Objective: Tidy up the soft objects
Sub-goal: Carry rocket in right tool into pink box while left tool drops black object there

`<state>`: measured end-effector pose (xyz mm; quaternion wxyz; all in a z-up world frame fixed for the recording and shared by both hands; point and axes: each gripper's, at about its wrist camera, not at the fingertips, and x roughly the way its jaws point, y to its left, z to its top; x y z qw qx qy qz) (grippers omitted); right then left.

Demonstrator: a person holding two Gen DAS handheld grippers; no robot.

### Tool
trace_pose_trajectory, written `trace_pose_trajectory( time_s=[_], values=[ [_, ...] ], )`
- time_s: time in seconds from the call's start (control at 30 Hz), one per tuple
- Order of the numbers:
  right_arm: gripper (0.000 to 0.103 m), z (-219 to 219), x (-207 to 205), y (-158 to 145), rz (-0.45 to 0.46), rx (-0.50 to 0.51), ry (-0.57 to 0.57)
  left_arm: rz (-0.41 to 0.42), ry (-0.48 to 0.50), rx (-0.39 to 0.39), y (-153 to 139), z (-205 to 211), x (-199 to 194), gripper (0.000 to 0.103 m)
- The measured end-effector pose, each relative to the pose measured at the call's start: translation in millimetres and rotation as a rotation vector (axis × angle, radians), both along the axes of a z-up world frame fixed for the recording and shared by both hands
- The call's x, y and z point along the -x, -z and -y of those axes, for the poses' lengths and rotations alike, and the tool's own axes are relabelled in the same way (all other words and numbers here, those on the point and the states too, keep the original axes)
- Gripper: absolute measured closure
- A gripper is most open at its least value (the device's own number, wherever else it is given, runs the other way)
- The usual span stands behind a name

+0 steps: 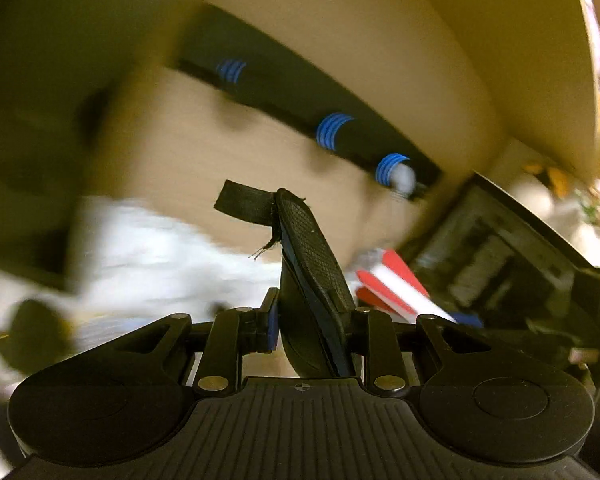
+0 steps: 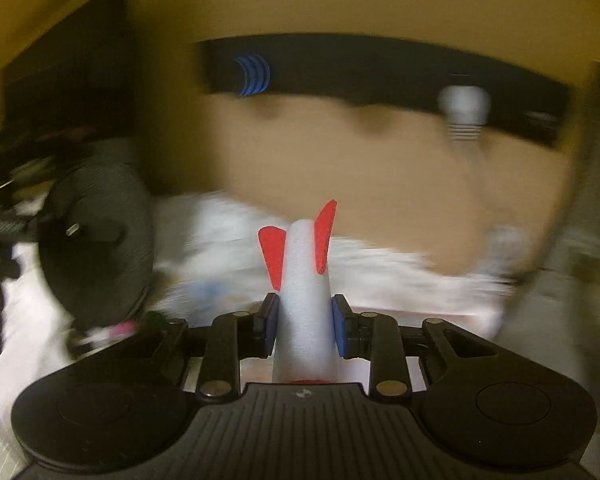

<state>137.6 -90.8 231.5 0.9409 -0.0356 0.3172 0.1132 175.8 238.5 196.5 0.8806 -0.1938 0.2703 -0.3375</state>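
Observation:
My left gripper (image 1: 312, 320) is shut on a black textured soft pad (image 1: 312, 256) with a strap loop at its top, held upright. My right gripper (image 2: 305, 326) is shut on a white foam rocket (image 2: 305, 304) with red fins, tail pointing away from me. The same rocket (image 1: 396, 284) shows to the right in the left wrist view. A black rack (image 1: 300, 96) on the cardboard wall (image 1: 172, 152) holds blue-ribbed foam darts (image 1: 332, 130); it also shows in the right wrist view (image 2: 380, 64). Both views are motion-blurred.
A blurred white cloth or paper (image 1: 156, 252) lies below the cardboard wall, also in the right wrist view (image 2: 236, 240). The left gripper's body (image 2: 96, 240) sits at the left of the right wrist view. A dark box (image 1: 500, 264) stands at right.

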Motion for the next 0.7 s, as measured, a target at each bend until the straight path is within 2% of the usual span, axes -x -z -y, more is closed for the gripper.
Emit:
trace_pose_trajectory(
  time_s=[0.13,0.27,0.33,0.43,0.47,0.5,0.57,0.7],
  values=[
    [0.075,46,-4,-5,0.053,0.044,0.191,-0.039,0.126,0.032,7,86,-27,0.076],
    [0.075,74,-6,5,0.046,0.030,0.282,-0.161,0.190,0.041,45,171,-56,0.076],
    [0.075,84,-8,14,0.034,0.024,0.314,-0.213,0.214,-0.036,71,209,-66,0.076],
    [0.075,104,-14,33,0.000,-0.012,0.342,-0.205,0.228,-0.286,98,253,-67,0.072],
    [0.075,107,-14,38,-0.012,-0.022,0.347,-0.205,0.236,-0.346,106,262,-66,0.072],
    [0.075,110,-16,44,-0.026,-0.033,0.354,-0.208,0.243,-0.353,109,262,-65,0.072],
    [0.075,113,-20,55,-0.048,-0.054,0.358,-0.195,0.235,-0.288,105,251,-61,0.072],
    [0.075,111,-33,77,-0.098,-0.113,0.350,-0.093,0.142,-0.169,77,208,-44,0.072]
  ],
)
